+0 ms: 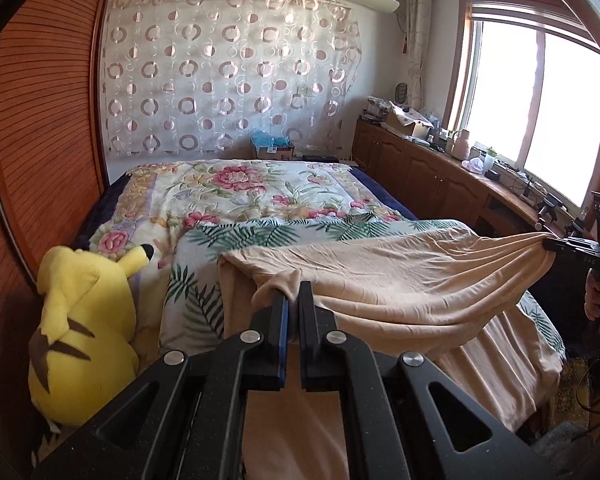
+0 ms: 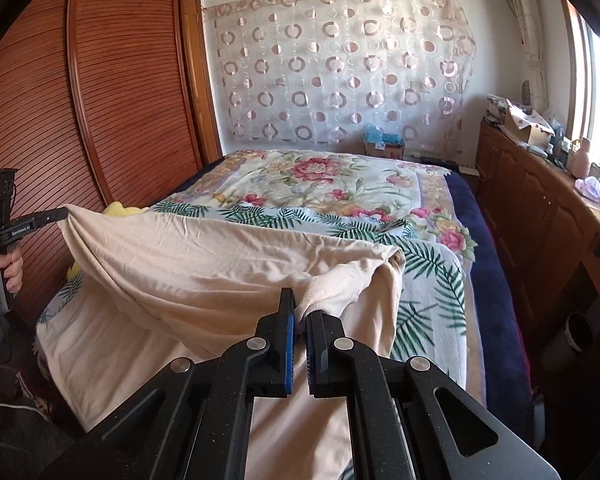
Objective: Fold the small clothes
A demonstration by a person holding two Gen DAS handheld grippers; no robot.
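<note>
A beige garment (image 1: 400, 276) hangs stretched between both grippers above the near end of the bed; in the right wrist view the garment (image 2: 204, 264) sags in folds and drapes over the bed's edge. My left gripper (image 1: 294, 290) is shut on one bunched corner of the cloth. My right gripper (image 2: 300, 300) is shut on the other corner. In the left wrist view the right gripper (image 1: 550, 245) shows at the far right pinching the fabric. The left gripper (image 2: 62, 213) appears at the left of the right wrist view, held by a hand (image 2: 8, 274).
A floral quilt (image 1: 236, 188) and a palm-leaf blanket (image 2: 432, 280) cover the bed. A yellow plush toy (image 1: 84, 328) sits by the slatted wooden wardrobe (image 2: 112, 92). A cluttered wooden cabinet (image 1: 440, 168) runs under the window on the right. A cardboard box (image 2: 384, 146) stands beyond the bed.
</note>
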